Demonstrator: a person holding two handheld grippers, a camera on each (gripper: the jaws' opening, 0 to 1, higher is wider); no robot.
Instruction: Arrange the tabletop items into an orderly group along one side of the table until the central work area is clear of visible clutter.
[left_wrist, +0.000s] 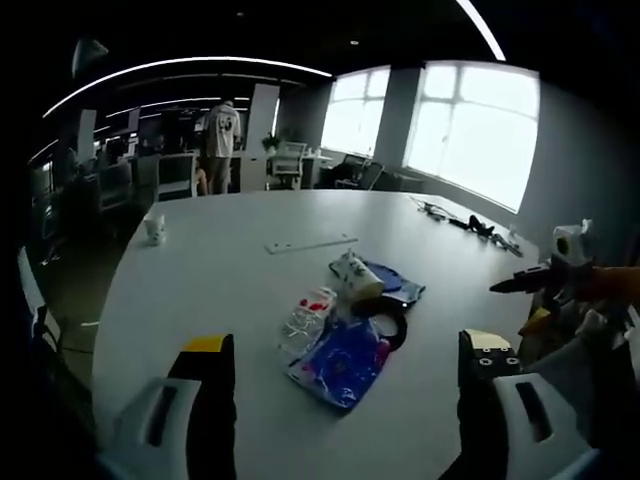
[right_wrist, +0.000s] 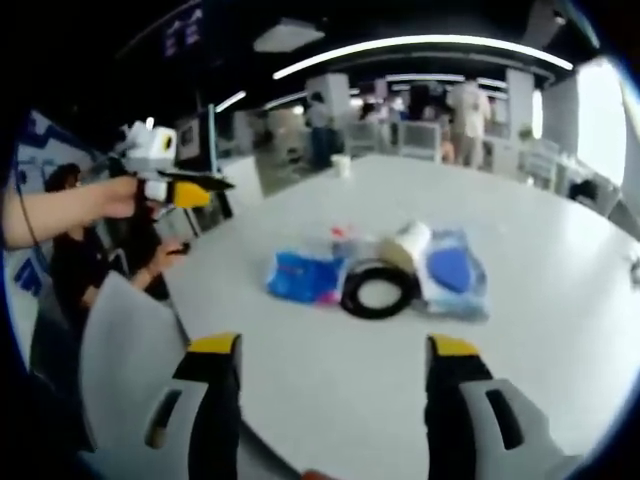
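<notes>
Tabletop items — blue packets (left_wrist: 345, 365), a black ring of tape (right_wrist: 379, 290), a white roll (right_wrist: 410, 240) — lie clustered mid-table (left_wrist: 230, 260), ahead of both grippers and apart from them. Left gripper (left_wrist: 345, 355) and right gripper (right_wrist: 330, 345) hover above the near edge, jaws spread wide, grasping nothing. A small cup (left_wrist: 154, 229) stands at the far edge.

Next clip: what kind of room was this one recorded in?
Most likely an open-plan office or meeting area. A large white table holds a small pile of packets, desks and office chairs stand behind it beside big windows, and people stand among workstations under long ceiling lights.
</notes>
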